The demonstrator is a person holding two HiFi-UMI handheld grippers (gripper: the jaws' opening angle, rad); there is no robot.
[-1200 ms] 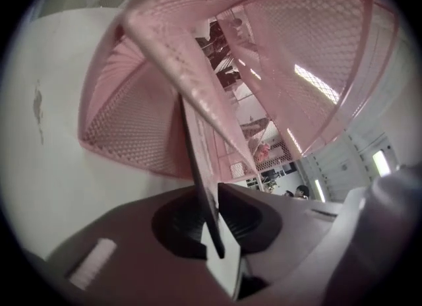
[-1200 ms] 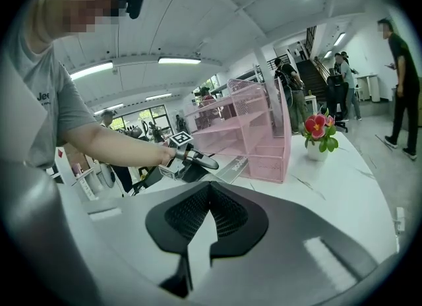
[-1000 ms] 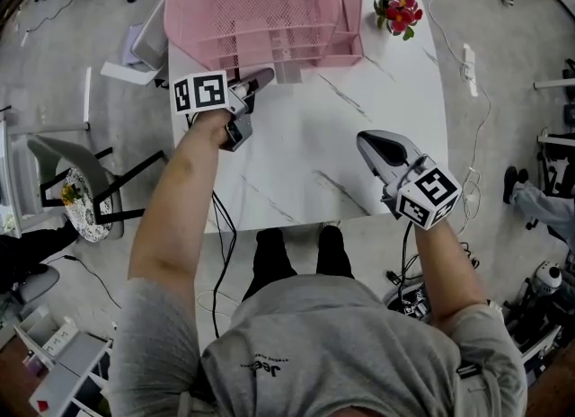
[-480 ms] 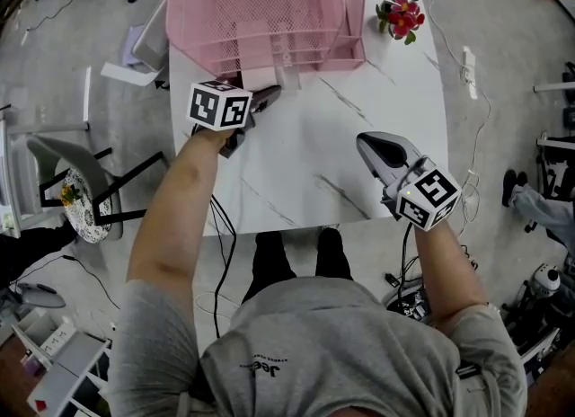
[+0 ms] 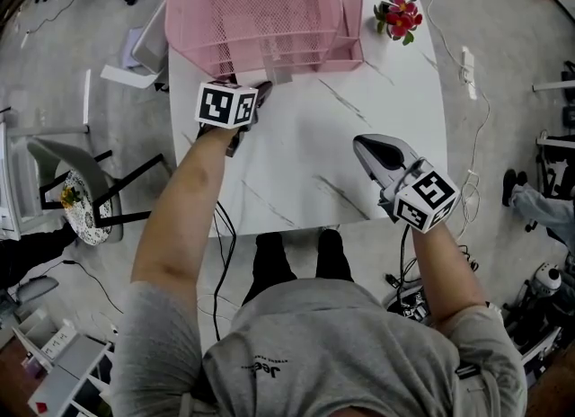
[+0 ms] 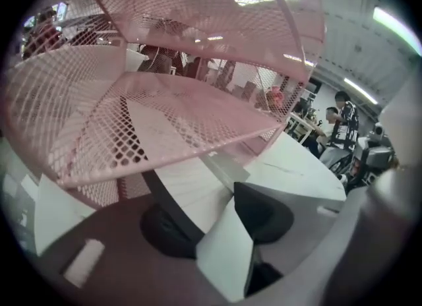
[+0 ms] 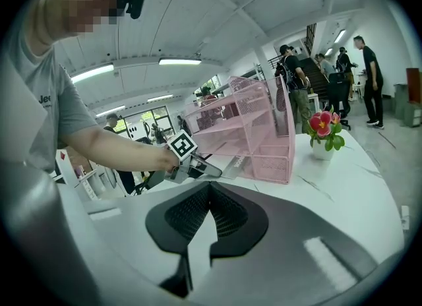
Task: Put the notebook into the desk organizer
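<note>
Standing on grey floor [image 5: 63, 56], a white table [image 5: 296, 155] (dark-veined) bears the organizer [image 5: 260, 2].

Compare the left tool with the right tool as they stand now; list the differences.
The left tool is up close to the front of the pink desk organizer; the right tool hangs over the bare table, well apart from it. The left tool's jaws stand apart, having just closed in a little, with nothing between them; the right tool's jaw tips meet. Shared: both are empty.
</note>
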